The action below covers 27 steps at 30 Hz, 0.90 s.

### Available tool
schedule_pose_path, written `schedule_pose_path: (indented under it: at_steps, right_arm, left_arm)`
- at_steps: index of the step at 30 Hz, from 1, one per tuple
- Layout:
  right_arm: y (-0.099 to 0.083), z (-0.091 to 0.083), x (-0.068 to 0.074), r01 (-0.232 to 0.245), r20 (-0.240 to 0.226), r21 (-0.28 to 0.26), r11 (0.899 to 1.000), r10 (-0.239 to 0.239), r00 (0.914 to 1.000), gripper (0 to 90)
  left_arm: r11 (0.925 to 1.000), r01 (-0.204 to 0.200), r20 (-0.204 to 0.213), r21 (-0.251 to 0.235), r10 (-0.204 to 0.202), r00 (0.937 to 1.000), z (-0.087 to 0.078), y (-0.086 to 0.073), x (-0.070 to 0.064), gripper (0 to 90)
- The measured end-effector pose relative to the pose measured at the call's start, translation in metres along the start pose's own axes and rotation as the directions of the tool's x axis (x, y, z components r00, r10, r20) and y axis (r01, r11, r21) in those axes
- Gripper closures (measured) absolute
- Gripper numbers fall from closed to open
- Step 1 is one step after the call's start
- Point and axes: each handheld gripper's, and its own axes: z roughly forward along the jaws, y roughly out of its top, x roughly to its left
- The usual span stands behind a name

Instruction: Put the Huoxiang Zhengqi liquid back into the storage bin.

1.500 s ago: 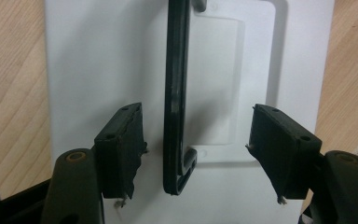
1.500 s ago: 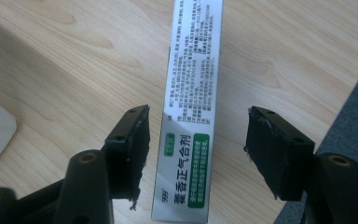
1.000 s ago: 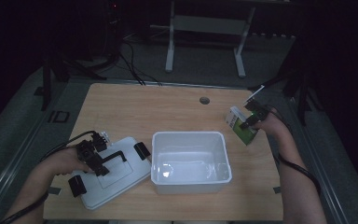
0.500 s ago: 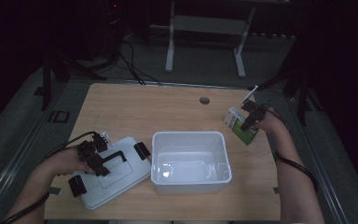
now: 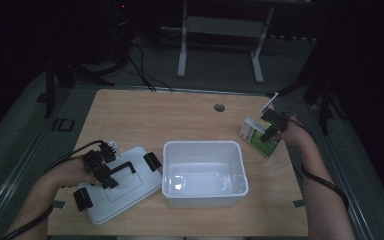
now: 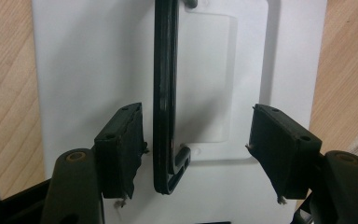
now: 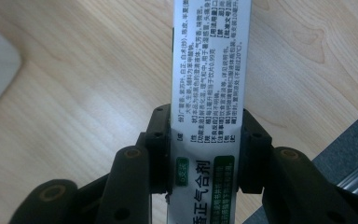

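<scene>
We have the small white-and-green printed cardboard box pinched across its narrow sides by the right gripper, jaws closed tight on it. In the high view that box sits at the right edge of the light wooden table, just right of the open white plastic bin; we can't tell if it's lifted or resting on the wood.

Left gripper is open, jaws straddling the black carry handle of the flat white plastic lid, not clamped; left pad is just beside the handle, right pad well apart. The lid lies flat, left of the bin, one corner close to the bin wall.

Our read: pick step on the box is done, transfer pending. Next move: lift clear of the bin rim, carry left over the cavity, lower, release. Lid goes on after; left needs to close on the handle first.
</scene>
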Motion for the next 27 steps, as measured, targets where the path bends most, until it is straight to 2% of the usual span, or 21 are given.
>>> schedule_pose_path:
  at_steps: [5,9,10,14,17,19,20,27]
  right_arm:
    - [-0.008,-0.012,0.006,0.024,-0.008,-0.031,0.999,-0.024,0.9997,63.8]
    - [-0.014,-0.02,0.013,0.052,-0.013,-0.03,0.998,-0.052,0.9986,63.8]
    - [-0.018,-0.025,0.018,0.074,-0.013,-0.024,0.997,-0.074,0.9971,63.8]
    - [-0.023,-0.032,0.023,0.093,-0.022,-0.034,0.995,-0.094,0.9954,63.8]
    - [-0.03,-0.045,0.03,0.139,-0.022,-0.036,0.99,-0.139,0.99,63.9]
    - [-0.032,-0.049,0.032,0.147,-0.026,-0.041,0.988,-0.148,0.9887,63.9]
    - [-0.036,-0.058,0.037,0.171,-0.025,-0.054,0.984,-0.172,0.9848,63.9]
    - [-0.043,-0.085,0.05,0.212,-0.016,-0.086,0.973,-0.214,0.9766,63.9]
  left_arm:
    - [1.0,-0.004,0.001,-0.002,0.004,1.0,-0.001,0.001,-0.001,35.5]
    - [0.9999,-0.01,0.001,-0.002,0.01,1.0,-0.002,0.001,0.0,35.5]
    - [1.0,-0.008,-0.001,-0.004,0.008,1.0,-0.003,0.001,0.0,35.5]
    - [1.0,-0.008,0.0,-0.004,0.008,1.0,-0.004,0.001,-0.001,35.5]
    - [1.0,-0.008,-0.001,-0.004,0.008,1.0,-0.004,0.001,-0.003,35.5]
    - [1.0,-0.009,0.0,-0.003,0.009,1.0,-0.004,0.001,-0.003,35.5]
    - [0.9999,-0.011,0.0,-0.002,0.011,0.9999,-0.003,0.001,-0.003,35.5]
    - [0.9998,-0.018,-0.001,-0.002,0.018,0.9998,-0.004,0.004,-0.005,35.5]
